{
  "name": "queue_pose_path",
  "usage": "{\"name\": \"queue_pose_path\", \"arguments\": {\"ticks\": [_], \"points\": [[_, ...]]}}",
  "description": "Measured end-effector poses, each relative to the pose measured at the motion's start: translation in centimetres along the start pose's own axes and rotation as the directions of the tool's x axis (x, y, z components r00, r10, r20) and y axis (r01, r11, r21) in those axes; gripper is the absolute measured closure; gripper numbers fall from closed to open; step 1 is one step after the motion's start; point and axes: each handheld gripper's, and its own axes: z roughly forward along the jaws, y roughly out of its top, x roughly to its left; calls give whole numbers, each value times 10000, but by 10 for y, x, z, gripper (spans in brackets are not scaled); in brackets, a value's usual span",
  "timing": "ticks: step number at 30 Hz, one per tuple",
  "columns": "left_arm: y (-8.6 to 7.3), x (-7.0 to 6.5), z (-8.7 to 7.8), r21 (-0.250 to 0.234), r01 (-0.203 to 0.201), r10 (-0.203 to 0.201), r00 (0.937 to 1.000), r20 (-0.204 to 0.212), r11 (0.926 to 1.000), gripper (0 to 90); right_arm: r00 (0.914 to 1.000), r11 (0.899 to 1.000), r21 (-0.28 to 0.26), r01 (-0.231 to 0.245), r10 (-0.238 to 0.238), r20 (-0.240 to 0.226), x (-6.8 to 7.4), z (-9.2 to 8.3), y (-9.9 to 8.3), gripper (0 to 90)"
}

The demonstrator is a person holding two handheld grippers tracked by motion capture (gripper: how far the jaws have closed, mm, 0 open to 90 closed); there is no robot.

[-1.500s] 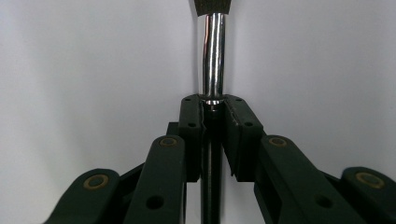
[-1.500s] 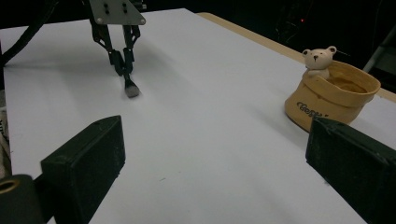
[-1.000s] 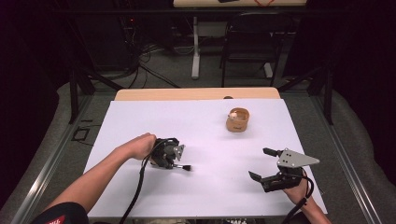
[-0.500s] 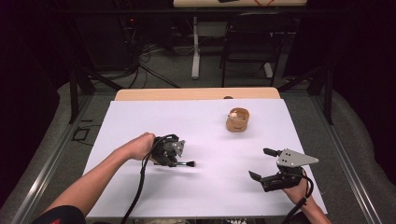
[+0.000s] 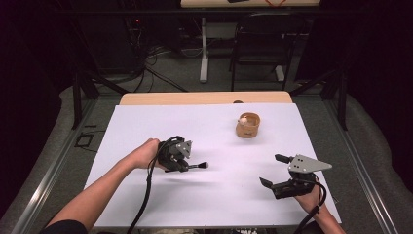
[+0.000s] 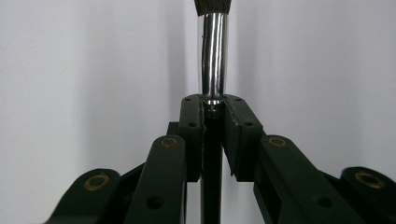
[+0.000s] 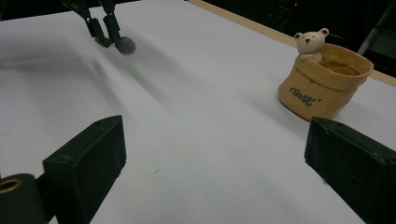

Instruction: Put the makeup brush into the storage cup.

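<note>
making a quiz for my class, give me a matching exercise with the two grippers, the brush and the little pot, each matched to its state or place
Things:
1. left gripper
2. right gripper
3. brush
4. bear pot

States or places:
A. stands upright toward the far side of the table
B. jaws wide apart, holding nothing
C. clamped between two jaws
D. jaws shut on a metal handle

Pairs: 1-D, 2-B, 3-C, 4-A

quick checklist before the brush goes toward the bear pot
1. Brush clamped in the left tongs: ok, jaws closed on its metal handle.
2. Bristle end pointing out past the tongs: ok.
3. Bear pot upright, mouth open: ok.
4. White table cover bare between brush and pot: ok.
5. Right tongs open and holding nothing: ok; they sit apart from the pot.
6. What is inside the pot: cannot tell.
</note>
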Motion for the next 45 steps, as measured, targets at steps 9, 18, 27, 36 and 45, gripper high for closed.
{"name": "queue_pose_path", "arguments": {"ticks": [9,18,27,36,45], "points": [[5,-2,-1,-431,501,-507,9987,-109,9978,783,10000,10000,96,-4,4,15,-1,0,0,48],[9,-5,-1,-1232,1072,-1137,9924,-472,9866,783,10000,9998,174,-32,32,36,-1,0,0,46],[9,-9,-1,-2239,1557,-1701,9843,-463,9621,784,10000,9996,285,-61,61,24,-1,2,1,38],[13,-18,3,-3610,1979,-2322,9712,-538,9113,785,9996,9992,317,-261,258,72,-1,3,3,3],[19,-22,11,-4424,2276,-2795,9586,-548,8674,785,9988,9980,532,-351,333,352,0,8,7,0]]}}
